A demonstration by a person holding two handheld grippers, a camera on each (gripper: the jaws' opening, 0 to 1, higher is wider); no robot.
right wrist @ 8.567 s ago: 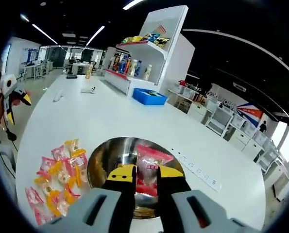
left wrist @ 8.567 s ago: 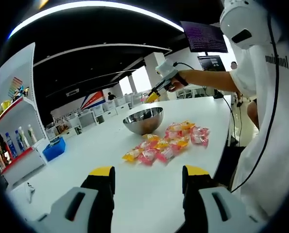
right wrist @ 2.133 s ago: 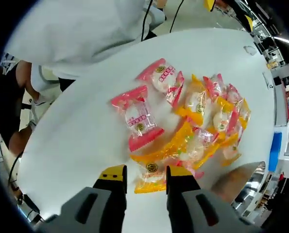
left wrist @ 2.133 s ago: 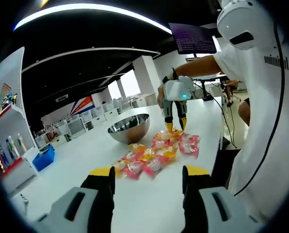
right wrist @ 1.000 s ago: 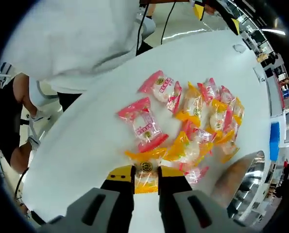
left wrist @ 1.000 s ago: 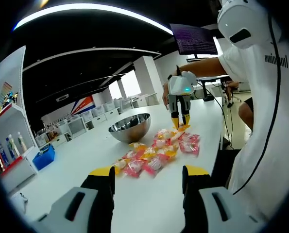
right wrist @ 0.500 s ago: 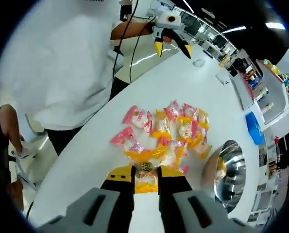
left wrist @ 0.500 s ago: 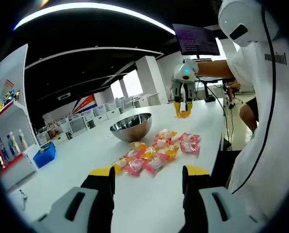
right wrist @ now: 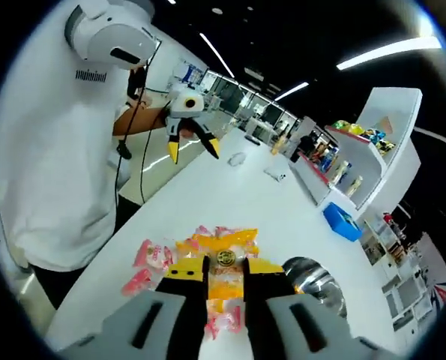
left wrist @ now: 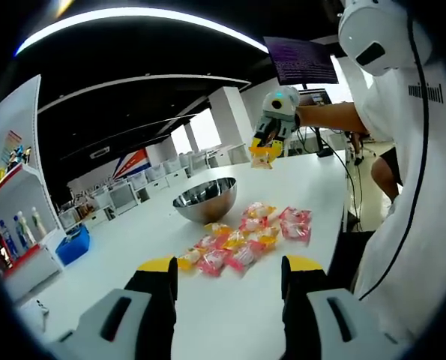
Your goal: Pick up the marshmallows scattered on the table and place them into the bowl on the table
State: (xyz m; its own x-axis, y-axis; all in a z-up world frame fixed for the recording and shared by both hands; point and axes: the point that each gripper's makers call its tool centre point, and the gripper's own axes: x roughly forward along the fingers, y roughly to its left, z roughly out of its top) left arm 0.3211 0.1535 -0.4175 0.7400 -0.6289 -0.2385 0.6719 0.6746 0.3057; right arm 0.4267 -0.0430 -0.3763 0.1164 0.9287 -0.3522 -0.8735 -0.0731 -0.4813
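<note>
A long white table [left wrist: 230, 300] carries the steel bowl [left wrist: 205, 199] and, just in front of it, a loose heap of pink and yellow wrapped marshmallows [left wrist: 241, 238]. The right gripper [left wrist: 265, 148] is held well above the table, near the bowl but not yet over it, its jaws closed on a yellow-wrapped marshmallow [right wrist: 224, 279] — pinched at the middle of the packet, with the wrapper ends loose on either side. The left gripper [left wrist: 227, 279] is kept low over bare table, its jaws wide apart and holding nothing.

For the step in hand, the packet is best carried until it hangs squarely over the bowl's mouth, then lowered close to the rim before the jaws are parted — a light wrapper released from high up is likely to drift or bounce out.
</note>
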